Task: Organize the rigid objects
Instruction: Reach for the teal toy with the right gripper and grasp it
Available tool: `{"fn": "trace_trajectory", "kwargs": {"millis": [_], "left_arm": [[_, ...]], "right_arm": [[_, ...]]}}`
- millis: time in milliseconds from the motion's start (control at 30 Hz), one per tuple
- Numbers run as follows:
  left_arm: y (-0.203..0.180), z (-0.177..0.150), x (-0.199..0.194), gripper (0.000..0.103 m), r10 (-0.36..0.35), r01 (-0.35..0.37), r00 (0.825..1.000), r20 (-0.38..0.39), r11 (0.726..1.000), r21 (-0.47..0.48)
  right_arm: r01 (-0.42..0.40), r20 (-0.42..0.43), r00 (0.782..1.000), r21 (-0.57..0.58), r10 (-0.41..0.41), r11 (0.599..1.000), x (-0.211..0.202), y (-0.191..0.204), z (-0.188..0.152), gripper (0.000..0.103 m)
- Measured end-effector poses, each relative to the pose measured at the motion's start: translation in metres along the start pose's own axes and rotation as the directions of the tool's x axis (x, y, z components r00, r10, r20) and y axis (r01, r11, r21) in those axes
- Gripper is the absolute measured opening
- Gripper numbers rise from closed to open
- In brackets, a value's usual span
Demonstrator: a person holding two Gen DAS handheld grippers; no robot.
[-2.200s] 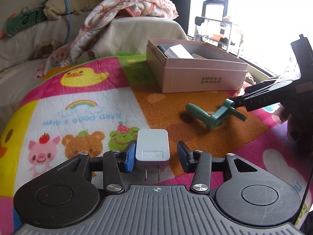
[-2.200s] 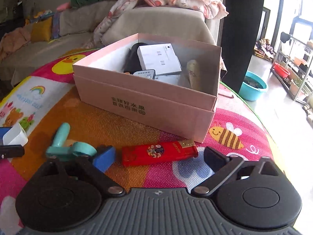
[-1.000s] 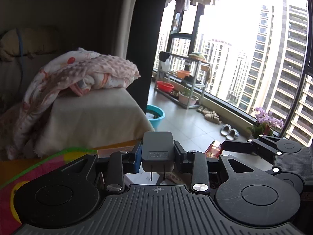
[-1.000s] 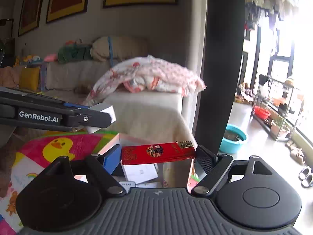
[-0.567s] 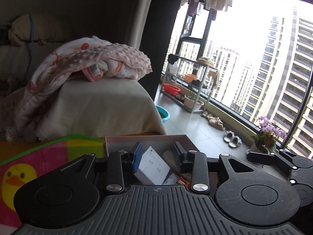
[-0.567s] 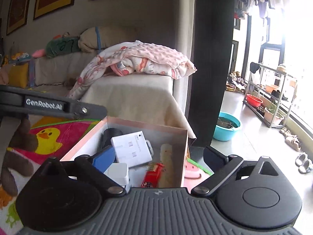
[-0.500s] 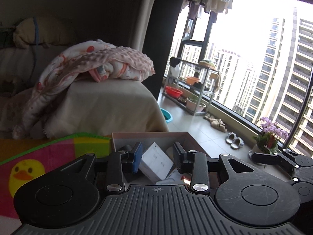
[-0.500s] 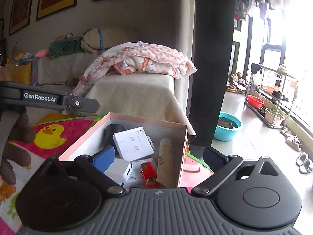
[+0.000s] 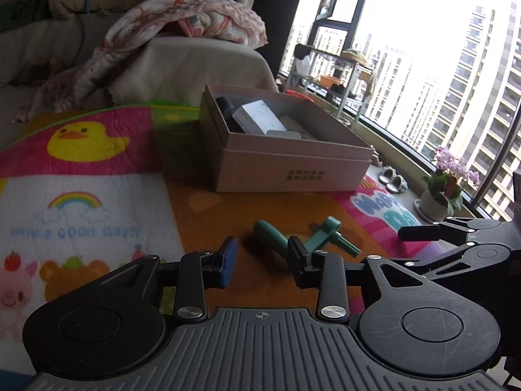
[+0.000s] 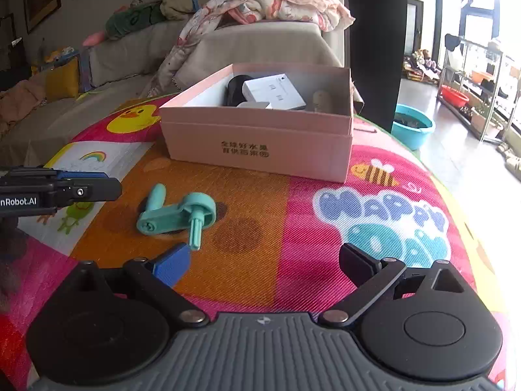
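Just changed: lowering back over the play mat after dropping the grey charger and the red lighter into the pink box; both grippers, loaded a second ago, now carrying nothing.
Meaning for the task: probably nearing the end, with only the teal crank handle lying loose outside the box.
Left gripper: hanging open at a middling gap, nothing between the pads.
Right gripper: spreading wide, also empty, tips just above the mat.
Box contents: showing a white carton, a dark round item and a pale stick-like piece; the lighter hiding below the rim in both views.
Crank handle, left view: lying on the orange patch just ahead of the left gripper, its near end sitting roughly between the two fingers, the stub pointing off to the right.
Crank handle, right view: resting ahead and left of the blue pad, the peg tip almost touching it, clear of the gripper's centre line.
Handle to box: sitting well short of the box, on the near side.
Likely next: seeming better lined up for the left gripper; needing a small push forward and a squeeze across the flat arm.
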State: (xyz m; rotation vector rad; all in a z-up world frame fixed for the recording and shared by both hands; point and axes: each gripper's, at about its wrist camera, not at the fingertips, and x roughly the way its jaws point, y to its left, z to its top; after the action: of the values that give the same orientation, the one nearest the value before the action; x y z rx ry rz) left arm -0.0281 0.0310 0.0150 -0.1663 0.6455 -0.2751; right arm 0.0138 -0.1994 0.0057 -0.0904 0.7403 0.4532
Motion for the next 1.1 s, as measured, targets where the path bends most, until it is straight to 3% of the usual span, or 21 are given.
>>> {"fn": "trace_trajectory", "kwargs": {"millis": [133, 467, 967, 1100], "left_arm": [[-0.011, -0.009, 0.008, 0.038, 0.005, -0.003, 1.000, -0.023, 0.998, 0.062], [-0.016, -0.018, 0.012, 0.038, 0.028, -0.027, 1.000, -0.010, 0.996, 0.079], [-0.018, -0.018, 0.014, 0.042, 0.017, -0.017, 1.000, -0.008, 0.997, 0.079], [-0.012, -0.020, 0.008, 0.039, 0.035, -0.035, 0.999, 0.009, 0.999, 0.027]], "right_arm": [[0.010, 0.003, 1.000, 0.021, -0.010, 1.000, 0.000, 0.000, -0.005, 0.098], [0.046, -0.021, 0.999, -0.006, -0.046, 0.999, 0.008, 0.006, -0.003, 0.101], [0.056, -0.024, 0.998, -0.024, -0.057, 0.998, 0.009, 0.008, -0.003, 0.101], [0.026, -0.019, 0.999, -0.070, -0.028, 0.997, 0.007, 0.014, -0.001, 0.101]]}}
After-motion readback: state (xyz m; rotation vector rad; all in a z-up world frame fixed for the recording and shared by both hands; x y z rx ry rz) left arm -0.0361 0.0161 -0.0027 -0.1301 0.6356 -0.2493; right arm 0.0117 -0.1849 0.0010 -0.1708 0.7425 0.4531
